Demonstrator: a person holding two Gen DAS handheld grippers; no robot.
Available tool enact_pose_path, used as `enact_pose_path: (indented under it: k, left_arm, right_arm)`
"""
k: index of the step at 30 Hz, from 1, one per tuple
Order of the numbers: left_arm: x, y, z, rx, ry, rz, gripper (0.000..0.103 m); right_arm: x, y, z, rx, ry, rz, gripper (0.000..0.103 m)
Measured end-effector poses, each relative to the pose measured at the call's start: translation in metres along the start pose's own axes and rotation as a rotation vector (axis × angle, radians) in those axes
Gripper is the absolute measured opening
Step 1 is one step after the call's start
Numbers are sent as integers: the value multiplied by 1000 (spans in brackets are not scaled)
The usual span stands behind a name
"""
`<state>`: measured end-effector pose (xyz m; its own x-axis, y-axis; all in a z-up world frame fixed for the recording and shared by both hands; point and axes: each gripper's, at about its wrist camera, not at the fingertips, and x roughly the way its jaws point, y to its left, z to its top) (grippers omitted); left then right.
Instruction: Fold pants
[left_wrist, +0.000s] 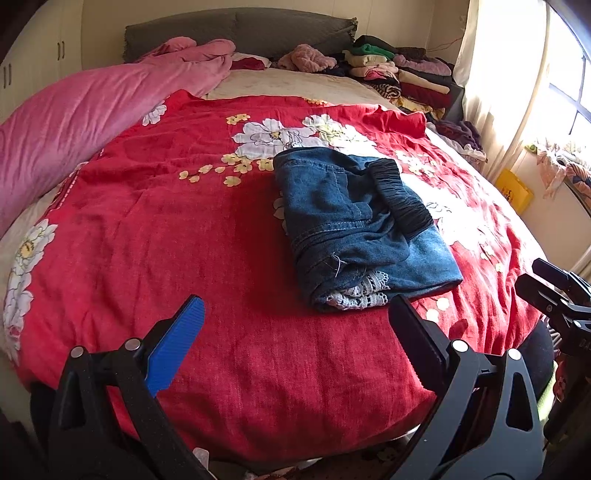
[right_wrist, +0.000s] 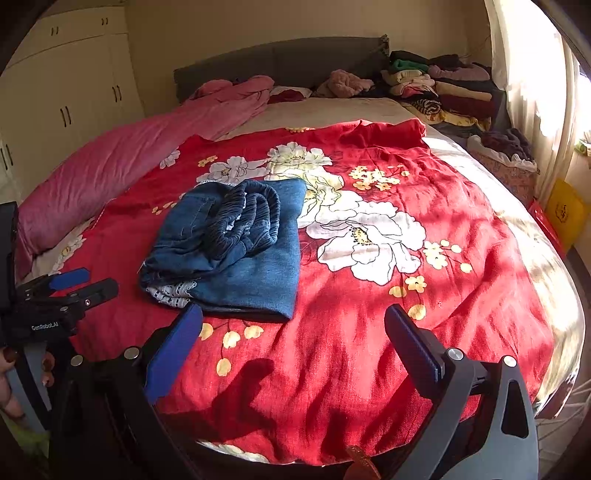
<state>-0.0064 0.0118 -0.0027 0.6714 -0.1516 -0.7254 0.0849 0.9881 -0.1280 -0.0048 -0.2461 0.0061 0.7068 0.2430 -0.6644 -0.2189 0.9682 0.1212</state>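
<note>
- Pants (left_wrist: 364, 229), blue denim, lie as a compact folded bundle on the red floral blanket (left_wrist: 177, 236) that covers the bed, a little toward the foot end and near its middle; nothing is touching them
- The dark elastic waistband (left_wrist: 400, 197) sits on top of the stack, and a strip of white lace trim (left_wrist: 360, 293) peeks out of the near edge, which suggests the legs were brought up under the waist so the bundle stays short and thick
- The bundle looks finished or close to it; in my judgement what is left is at most a tidy of the lace edge and the slightly skewed top layer
- The flat open stretch of blanket around the bundle seems to be the working surface, while the pink duvet (left_wrist: 92, 122) is pushed to the side and stacks of folded clothes (left_wrist: 402, 70) are kept at the head of the bed, out of the way
- Left gripper (left_wrist: 295, 343) hangs over the near edge of the bed with its jaws spread wide, short of the denim, holding nothing
- Right gripper (right_wrist: 293, 347) likewise stands wide open and empty above the blanket, with the bundle ahead and to its left
- Both being pulled back and apart from the cloth reads as a release posture, not an approach for a new grasp, though I cannot be sure from this alone
</note>
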Motion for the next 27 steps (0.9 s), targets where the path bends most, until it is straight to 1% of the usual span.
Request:
enact_pose_path:
  k: [27]
  left_arm:
    - [-2, 1, 1, -2, 6, -5, 93]
  right_arm:
    - [-1, -1, -1, 2, 6, -11, 98]
